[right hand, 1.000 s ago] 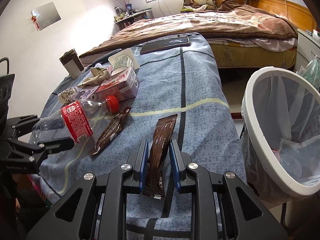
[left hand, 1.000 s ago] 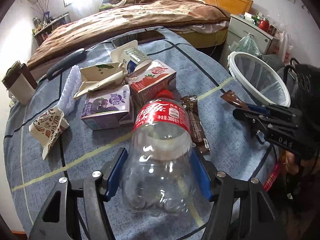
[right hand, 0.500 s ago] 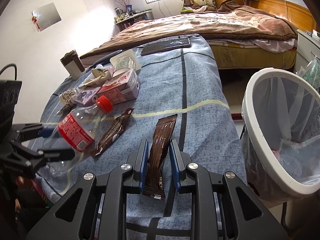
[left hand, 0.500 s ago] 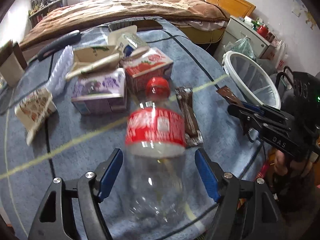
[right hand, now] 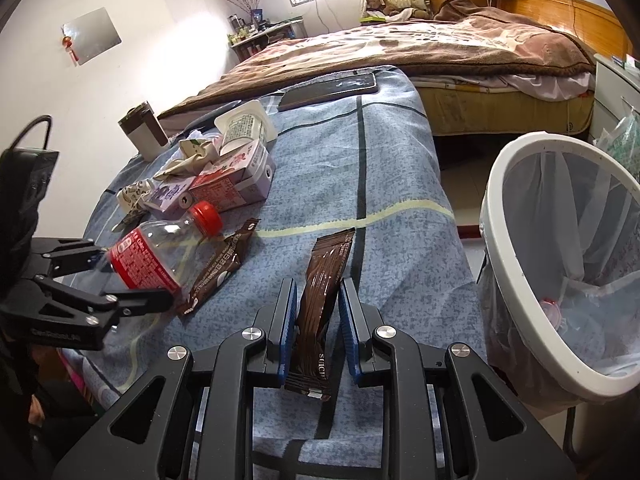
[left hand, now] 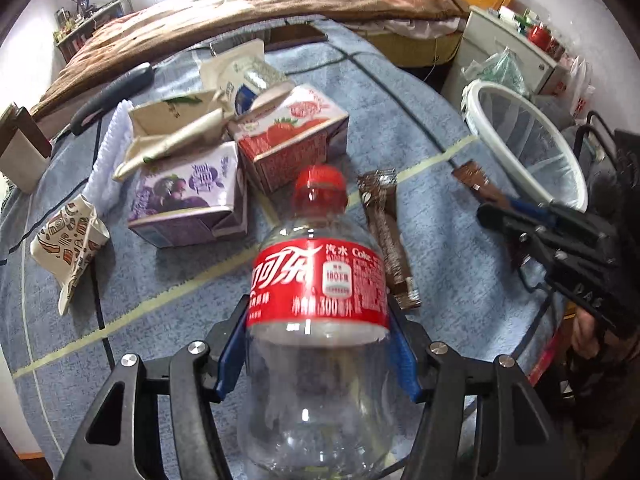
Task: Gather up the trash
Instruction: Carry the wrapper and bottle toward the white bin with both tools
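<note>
Left tongs (left hand: 318, 344) have just closed onto the bottle (left hand: 316, 320); right tongs (right hand: 318, 320) still pinch the wrapper (right hand: 320, 300)

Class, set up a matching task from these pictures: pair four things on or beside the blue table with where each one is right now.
Things:
1. cola bottle
2. brown wrapper
3. strawberry carton
4. bin

Places:
A. beside the table
B. between the left gripper's pads
C. on the table, next to the purple carton
D. clamped in the right gripper

Pairs: 1-B, 2-D, 3-C, 4-A
</note>
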{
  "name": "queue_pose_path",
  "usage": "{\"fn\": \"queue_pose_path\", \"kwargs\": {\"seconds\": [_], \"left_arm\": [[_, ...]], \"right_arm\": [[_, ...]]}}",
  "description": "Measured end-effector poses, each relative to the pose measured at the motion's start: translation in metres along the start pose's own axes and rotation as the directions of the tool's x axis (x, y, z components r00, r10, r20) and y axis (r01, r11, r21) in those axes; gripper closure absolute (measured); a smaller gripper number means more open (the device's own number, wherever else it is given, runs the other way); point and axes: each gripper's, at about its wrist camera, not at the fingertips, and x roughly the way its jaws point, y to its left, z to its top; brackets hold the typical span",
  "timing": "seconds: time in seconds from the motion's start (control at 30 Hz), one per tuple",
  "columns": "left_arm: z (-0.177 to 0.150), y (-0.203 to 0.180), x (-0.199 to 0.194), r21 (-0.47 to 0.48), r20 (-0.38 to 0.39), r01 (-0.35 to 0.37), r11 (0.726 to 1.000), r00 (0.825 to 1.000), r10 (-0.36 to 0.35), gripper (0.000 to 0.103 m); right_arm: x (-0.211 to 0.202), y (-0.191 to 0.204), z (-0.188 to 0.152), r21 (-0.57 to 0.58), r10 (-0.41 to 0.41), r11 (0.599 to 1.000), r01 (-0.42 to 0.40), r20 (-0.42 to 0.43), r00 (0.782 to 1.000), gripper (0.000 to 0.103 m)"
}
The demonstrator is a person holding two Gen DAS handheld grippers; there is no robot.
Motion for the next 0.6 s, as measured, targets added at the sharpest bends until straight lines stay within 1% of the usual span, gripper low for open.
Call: {"fn": "queue_pose_path", "kwargs": {"seconds": [0.23,0.37,0.43,0.5,0.53,0.6], "left_arm": [[0.003,0.0,-0.021,-0.03,0.084,0.005,1.0,0.996,-0.002,0.039],[0.01,-0.009,-0.031,-0.023,0.14,-0.024,0.999,0.99,0.027,0.039],[0.013,-0.016,-0.036,0.003,0.158,-0.03,1.0,0.987,0.029,0.039],[0.015,-0.023,-0.041,0.023,0.174,-0.058,0.998,0.983,0.053,0.039],[0.017,-0.027,-0.043,0.039,0.182,-0.062,0.997,0.982,0.054,0.039],[0.023,-0.035,-0.044,0.05,0.192,-0.044,0.998,0.981,0.034,0.039]], "right_arm": [[-0.016,-0.007,0.003,0.006,0.0,1.0,0.0,0.04,0.999,0.079],[-0.026,-0.014,0.005,0.021,-0.007,1.0,0.005,0.068,0.998,0.079],[-0.033,-0.019,0.006,0.027,-0.015,1.0,0.013,0.084,0.996,0.079],[-0.038,-0.024,0.007,0.035,-0.028,0.999,0.025,0.099,0.995,0.079],[-0.042,-0.028,0.008,0.042,-0.038,0.999,0.034,0.109,0.993,0.079],[-0.047,-0.034,0.01,0.051,-0.055,0.997,0.05,0.12,0.991,0.079]]}}
